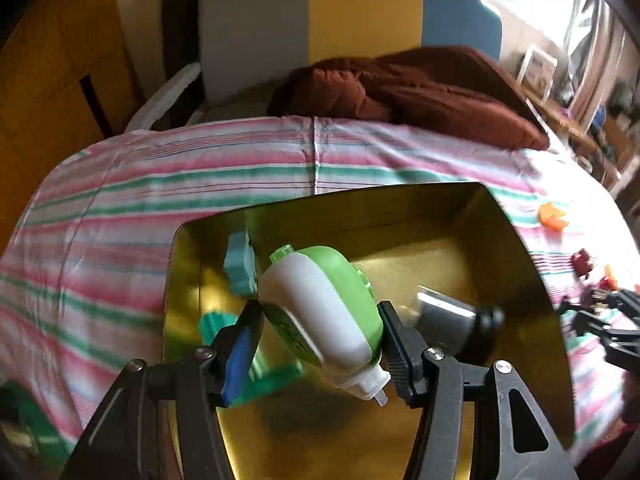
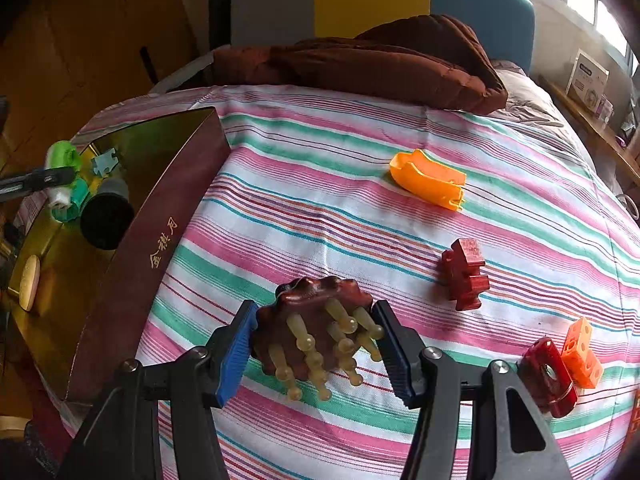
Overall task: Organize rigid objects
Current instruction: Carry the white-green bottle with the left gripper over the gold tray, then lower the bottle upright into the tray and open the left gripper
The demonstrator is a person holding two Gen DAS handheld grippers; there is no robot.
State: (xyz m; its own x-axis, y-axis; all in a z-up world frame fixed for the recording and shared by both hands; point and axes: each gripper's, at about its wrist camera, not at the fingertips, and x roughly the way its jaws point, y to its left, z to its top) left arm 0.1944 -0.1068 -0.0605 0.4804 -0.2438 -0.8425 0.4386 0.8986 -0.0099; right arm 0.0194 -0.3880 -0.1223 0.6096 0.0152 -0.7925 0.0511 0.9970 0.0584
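Nearest the right wrist camera, right gripper (image 2: 316, 346): fingers closed against both sides of a dark brown scalp massager (image 2: 316, 320), its yellowish prongs pointing toward the lens, held above the striped bedspread (image 2: 320, 200).
Nearest the left wrist camera, left gripper (image 1: 322, 332): fingers clamped on a green-and-white dispenser (image 1: 324, 312), tilted, white nozzle toward the camera, held over the open gold-lined box (image 1: 516, 248).
Box contents: grey-and-black cylinder (image 1: 460, 316) lying on its side, blue puzzle piece (image 1: 240, 264) against the left wall, teal plastic item (image 1: 216, 324) partly hidden behind the left finger.
Box position: at the left edge of the bedspread, maroon outer wall with gold characters.
Bedspread, near right: red perforated block (image 2: 548, 376) touching an orange perforated block (image 2: 582, 352).
Bedspread, middle right: dark red wooden interlocking piece (image 2: 466, 274), apart from the others.
Bedspread, farther: orange plastic shell (image 2: 430, 180), lying alone.
Far end: brown quilt (image 2: 380, 60) bunched against the headboard.
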